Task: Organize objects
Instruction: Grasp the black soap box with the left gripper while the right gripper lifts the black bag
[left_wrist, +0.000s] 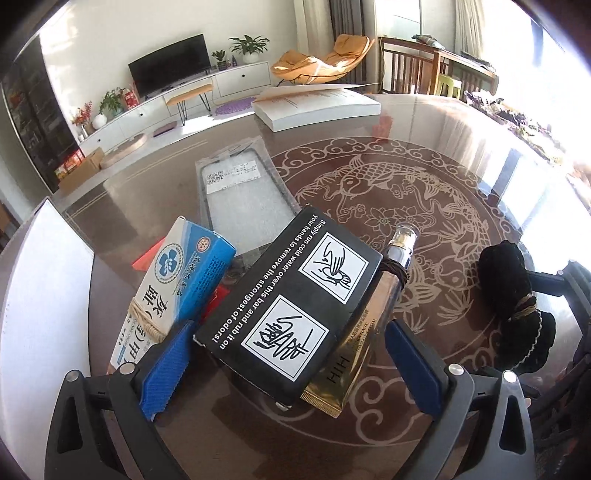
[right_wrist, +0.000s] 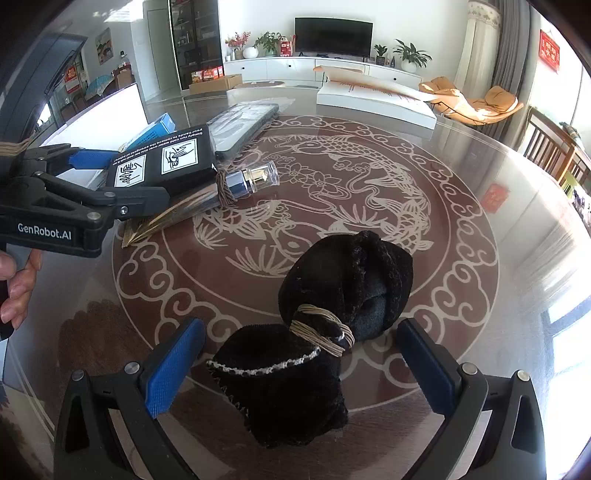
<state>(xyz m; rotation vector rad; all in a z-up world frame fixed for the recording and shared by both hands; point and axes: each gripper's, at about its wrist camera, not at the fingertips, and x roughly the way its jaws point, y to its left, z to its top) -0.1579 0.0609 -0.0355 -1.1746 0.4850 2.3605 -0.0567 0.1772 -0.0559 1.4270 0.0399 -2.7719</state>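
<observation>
We have the left gripper (left_wrist: 291, 369) spread wide around the flat black cardboard box with white pictograms (left_wrist: 291, 306). The box sits between the blue ribbed pads (left_wrist: 168, 373) with a visible gap on the right side, and we cannot tell whether the left pad touches its corner, so nothing is clamped yet. Just under the box and toward the right finger lies the gold squeeze tube with a chrome collar and clear cap (left_wrist: 391, 291); outside the left finger leans the blue-and-white carton tied with twine (left_wrist: 173, 291).

To do this well, we judge we should centre the box between the pads and close on its long edges only, so the tube is not pinched along with it.

The right gripper (right_wrist: 299, 365) is likewise open, its pads either side of the black velvet pouch cinched with tan cord (right_wrist: 317, 332), which rests on the glass-topped round table with a carp motif (right_wrist: 461, 229). We would close on the cinched neck.

Readable writing: the box says "Simply run cold water over this bar and rub it on your hands to remove the strongest of odors!"; the left gripper body, seen from the right wrist, reads "GenRobot.AI". The carton carries Chinese characters we cannot make out fully.
</observation>
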